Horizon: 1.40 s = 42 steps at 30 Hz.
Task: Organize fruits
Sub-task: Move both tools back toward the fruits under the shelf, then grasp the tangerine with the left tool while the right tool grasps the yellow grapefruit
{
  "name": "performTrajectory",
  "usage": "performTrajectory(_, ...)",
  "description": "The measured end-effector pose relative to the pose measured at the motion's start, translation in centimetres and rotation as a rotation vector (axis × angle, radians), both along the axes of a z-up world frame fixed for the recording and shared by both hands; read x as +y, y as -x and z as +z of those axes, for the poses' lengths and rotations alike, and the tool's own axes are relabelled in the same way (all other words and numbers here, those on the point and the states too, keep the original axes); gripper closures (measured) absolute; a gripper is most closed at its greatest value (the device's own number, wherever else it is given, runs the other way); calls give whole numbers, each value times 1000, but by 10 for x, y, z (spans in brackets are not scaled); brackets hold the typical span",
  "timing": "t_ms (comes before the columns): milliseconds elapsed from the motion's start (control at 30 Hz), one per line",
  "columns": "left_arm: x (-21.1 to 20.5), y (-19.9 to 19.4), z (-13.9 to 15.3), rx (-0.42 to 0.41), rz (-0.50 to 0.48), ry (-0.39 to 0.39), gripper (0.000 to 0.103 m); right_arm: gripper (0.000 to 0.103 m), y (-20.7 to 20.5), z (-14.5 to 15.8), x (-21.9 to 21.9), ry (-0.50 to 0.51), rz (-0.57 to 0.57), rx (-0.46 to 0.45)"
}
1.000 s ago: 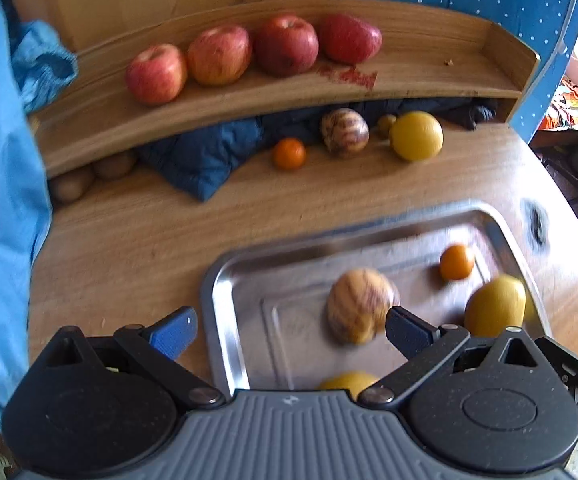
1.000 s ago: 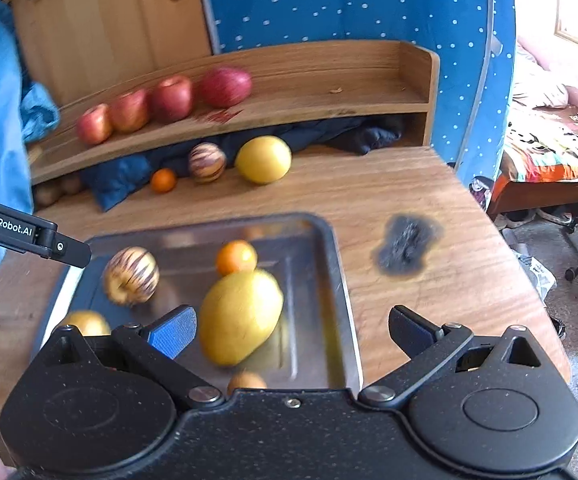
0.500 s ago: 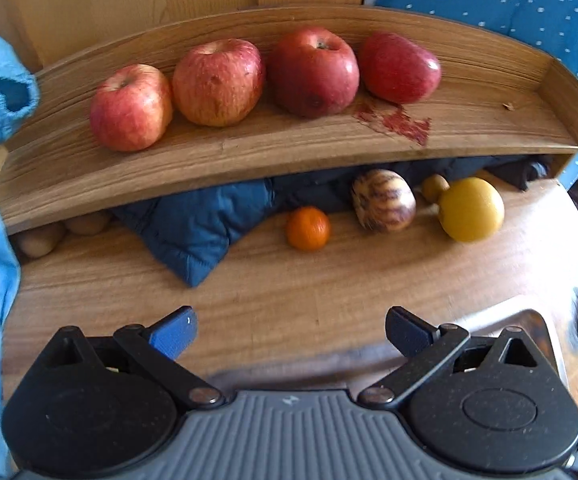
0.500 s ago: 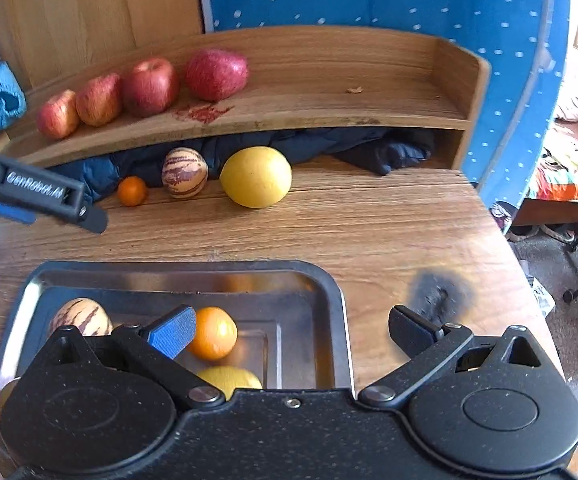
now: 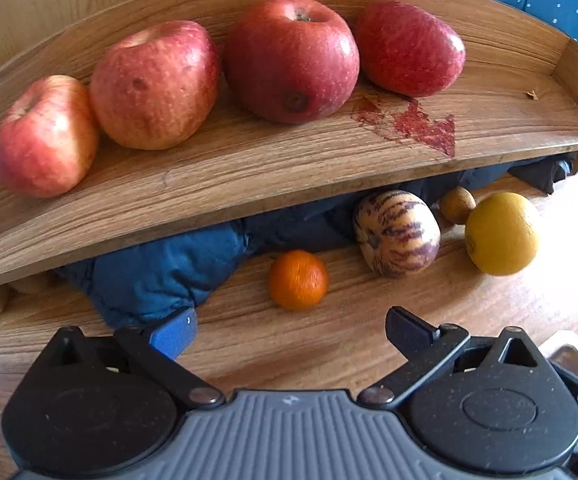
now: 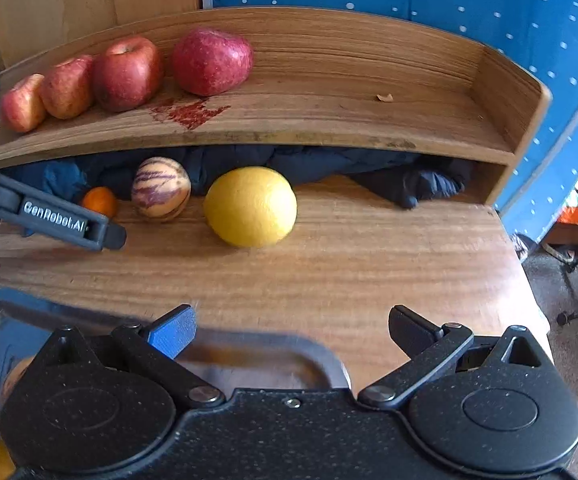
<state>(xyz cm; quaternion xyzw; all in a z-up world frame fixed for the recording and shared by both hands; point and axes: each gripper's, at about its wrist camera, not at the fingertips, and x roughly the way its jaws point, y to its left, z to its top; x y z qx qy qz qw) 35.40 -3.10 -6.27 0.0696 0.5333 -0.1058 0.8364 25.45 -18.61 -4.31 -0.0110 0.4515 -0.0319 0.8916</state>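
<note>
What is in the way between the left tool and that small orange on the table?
Nothing visible. The left tool is open, with only bare table between it and the small orange. The blue cloth lies off to the left.

I see a dark blue padded garment point(image 5: 161, 272) bunched under the wooden shelf point(image 6: 329, 120), spilling onto the wooden table point(image 6: 349, 264). A red stain point(image 5: 413, 124) marks the shelf board, and blue dotted fabric point(image 6: 449, 8) hangs behind.
</note>
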Motion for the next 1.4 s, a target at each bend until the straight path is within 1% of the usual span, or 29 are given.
performTrajectory(167, 0, -10, -7, 15, 20, 26, 1, 1, -27, -5, -2, -6, 38, -5)
performTrajectory(333, 6, -15, -10, 7, 63, 67, 1, 1, -50, -10, -1, -15, 84, -4)
performTrajectory(500, 9, -17, -11, 5, 66, 73, 1, 1, -66, -15, 1, -25, 125, -10)
performTrajectory(600, 11, -9, -9, -10, 60, 74, 5, 3, -73, -18, 0, -37, 130, -11)
performTrajectory(733, 17, -5, -11, -35, 77, 89, 14, 12, -79, -20, 2, -45, 146, -18)
performTrajectory(833, 22, -5, -10, -45, 95, 116, 21, 16, -81, -21, 4, -49, 155, -26)
performTrajectory(900, 24, -5, -10, -50, 101, 119, 24, 18, -82, -21, 7, -50, 159, -29)
performTrajectory(967, 25, -4, -10, -58, 101, 119, 32, 20, -84, -23, 8, -52, 157, -28)
performTrajectory(1000, 26, -4, -9, -60, 97, 120, 34, 22, -83, -24, 7, -55, 153, -28)
performTrajectory(1067, 27, -4, -5, -62, 88, 122, 44, 24, -85, -25, 10, -64, 145, -26)
performTrajectory(1133, 26, -6, -2, -60, 79, 127, 48, 27, -84, -26, 12, -67, 139, -30)
performTrajectory(1233, 26, -7, -1, -57, 68, 143, 61, 33, -83, -25, 12, -66, 134, -39)
performTrajectory(1267, 26, -6, -1, -55, 63, 147, 65, 34, -82, -25, 12, -64, 133, -43)
performTrajectory(1400, 20, -8, -3, -41, 48, 162, 66, 35, -78, -25, 8, -88, 116, -52)
